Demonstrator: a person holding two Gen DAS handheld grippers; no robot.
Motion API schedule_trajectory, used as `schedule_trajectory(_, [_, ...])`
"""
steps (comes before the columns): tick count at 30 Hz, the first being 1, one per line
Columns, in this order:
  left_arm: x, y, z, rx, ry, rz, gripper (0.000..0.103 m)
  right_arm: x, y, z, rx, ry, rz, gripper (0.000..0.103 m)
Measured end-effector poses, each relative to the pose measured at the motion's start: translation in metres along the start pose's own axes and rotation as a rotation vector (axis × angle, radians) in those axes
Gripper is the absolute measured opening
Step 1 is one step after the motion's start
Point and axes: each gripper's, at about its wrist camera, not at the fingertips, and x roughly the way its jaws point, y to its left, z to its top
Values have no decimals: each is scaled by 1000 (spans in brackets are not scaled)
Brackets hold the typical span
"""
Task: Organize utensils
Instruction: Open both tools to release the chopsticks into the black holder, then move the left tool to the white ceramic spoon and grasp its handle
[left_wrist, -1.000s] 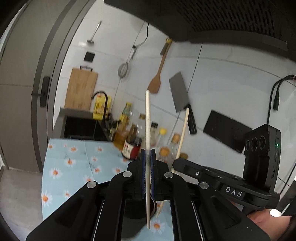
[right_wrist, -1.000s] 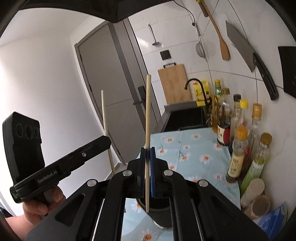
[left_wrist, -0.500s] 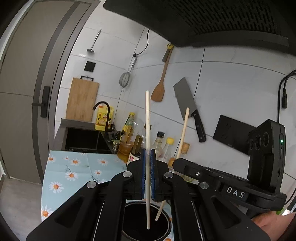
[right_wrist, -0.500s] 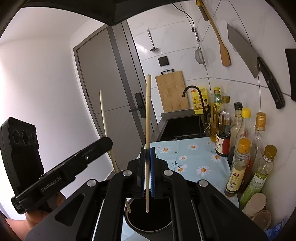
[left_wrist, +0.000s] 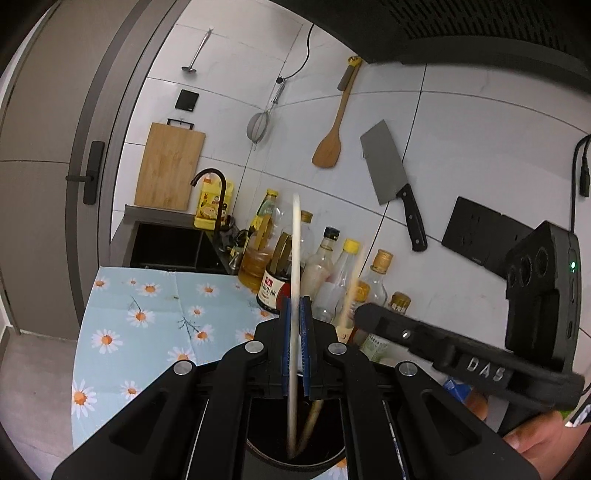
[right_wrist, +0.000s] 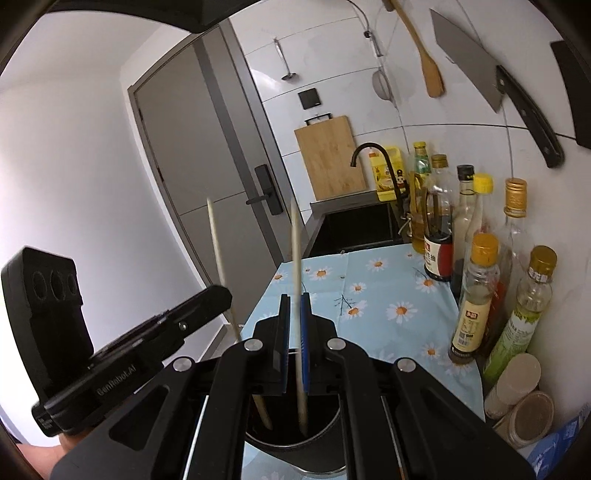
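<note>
A dark round utensil holder (left_wrist: 295, 448) stands on the daisy tablecloth right under both grippers; it also shows in the right wrist view (right_wrist: 295, 439). My left gripper (left_wrist: 294, 306) has its jaws slightly apart around a pale wooden chopstick (left_wrist: 295, 258); the stick looks blurred and its lower end is inside the holder. My right gripper (right_wrist: 294, 299) is likewise slightly open, with a second chopstick (right_wrist: 295, 258) between its pads and its tip in the holder. Each gripper and its stick shows in the other's view: the right one (left_wrist: 351, 284), the left one (right_wrist: 218, 243).
Several sauce and oil bottles (right_wrist: 476, 291) line the wall on the right of the cloth (right_wrist: 369, 291). Behind are a black sink (left_wrist: 166, 247), a tap, a cutting board (left_wrist: 168, 166), and a hung spatula and cleaver (left_wrist: 388, 162).
Both grippers came down over the holder. Both pairs of jaws parted and the two chopsticks slid down, tips now inside the holder.
</note>
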Motion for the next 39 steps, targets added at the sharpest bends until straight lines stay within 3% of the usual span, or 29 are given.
schedule_trajectory(2, [-2,-1,0,0,3,3,5,-5,-3,2,16,-6,3,20])
schedule_trajectory(7, [-9,-1,-2,-3,17,18,14,-13,-9,4,35,-5,-9,20])
schedule_trajectory(17, [-36,-11,1,17,31,21,14,-40,-10,0,90,-2,-12,29])
schedule_trajectory(25, [-60,-30,-10,76,117,-5,15,-76,6,-12,37,-19,-31,34])
schedule_trajectory(30, [-76,-41,-23,118,159,-10,18,-92,13,-24,63,19,4,34])
schedule_trajectory(39, [-76,-55,-71,184,369,-56,24,-115,4,-60,161,106,51,35])
